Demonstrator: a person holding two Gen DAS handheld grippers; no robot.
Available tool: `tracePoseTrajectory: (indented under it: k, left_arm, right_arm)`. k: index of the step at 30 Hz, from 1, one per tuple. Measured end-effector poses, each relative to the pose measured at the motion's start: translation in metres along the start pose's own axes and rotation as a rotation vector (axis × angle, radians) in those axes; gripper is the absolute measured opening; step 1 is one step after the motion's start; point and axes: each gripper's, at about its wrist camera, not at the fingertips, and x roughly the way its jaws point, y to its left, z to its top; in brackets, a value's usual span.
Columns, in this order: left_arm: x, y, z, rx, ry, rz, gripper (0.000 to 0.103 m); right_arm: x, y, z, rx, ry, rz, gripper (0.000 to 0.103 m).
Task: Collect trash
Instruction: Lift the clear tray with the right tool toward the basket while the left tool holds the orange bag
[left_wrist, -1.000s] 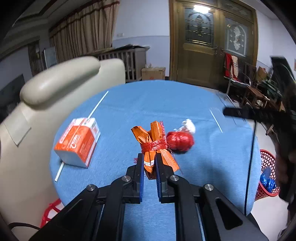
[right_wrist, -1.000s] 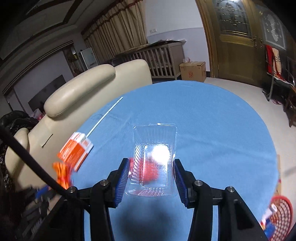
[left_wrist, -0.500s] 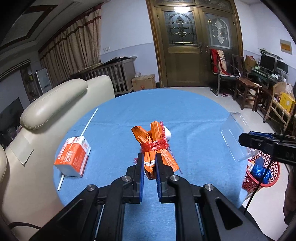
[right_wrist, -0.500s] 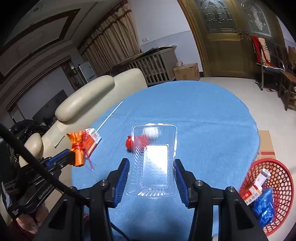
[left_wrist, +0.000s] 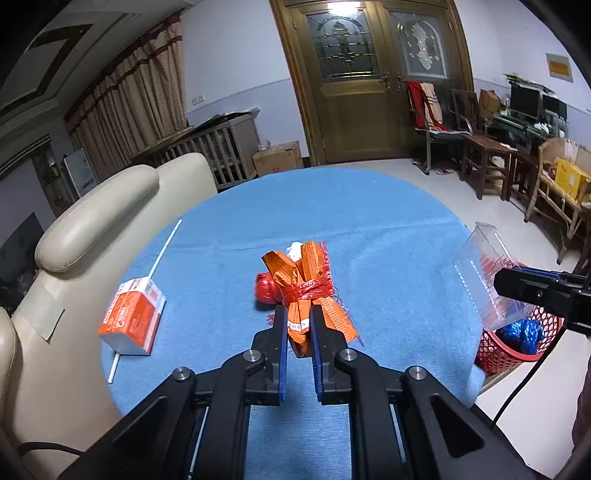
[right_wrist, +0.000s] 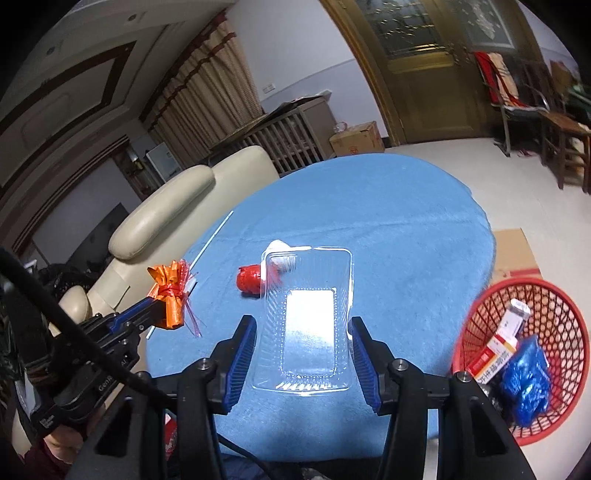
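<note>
Left of the red basket (right_wrist: 524, 354), an orange carton (left_wrist: 131, 319) is seen lying on the blue table (right_wrist: 388, 221); a boxed packet (right_wrist: 498, 339) and blue bag (right_wrist: 528, 380) are held in the basket. An orange wrapper bundle (left_wrist: 308, 291) is clamped by the left gripper (left_wrist: 297, 330). A clear plastic tray (right_wrist: 308, 321) is framed by the right gripper (right_wrist: 303, 332), whose jaws are opening, beside the basket.

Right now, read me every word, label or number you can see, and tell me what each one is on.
"GenR": on the black body of the left tongs; a cable hides the rest.
Orange carton: print too blurred to read.
Orange wrapper: print too small to read.
Box in the red basket: characters too blurred to read.
Wall sign: unreadable.
</note>
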Motion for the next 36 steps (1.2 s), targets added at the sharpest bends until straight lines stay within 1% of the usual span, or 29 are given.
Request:
tracePoseTrajectory:
  k: [8,24,34,36]
  left_arm:
    - [0.003,-0.021,0.000,0.037,0.010,-0.011,0.012]
    - [0.009,-0.041,0.002,0.089,0.023,-0.031,0.012]
    - [0.008,-0.056,0.003,0.115,0.027,-0.055,0.012]
    - [0.008,-0.057,0.004,0.113,0.028,-0.071,0.012]
  right_arm:
    - [-0.009,-0.022,-0.010,0.056,-0.011,0.002,0.054]
    - [-0.020,-0.047,-0.022,0.116,-0.018,0.001,0.054]
    - [-0.027,-0.059,-0.025,0.142,-0.025,-0.009,0.054]
    - [-0.028,-0.061,-0.026,0.144,-0.026,-0.013,0.054]
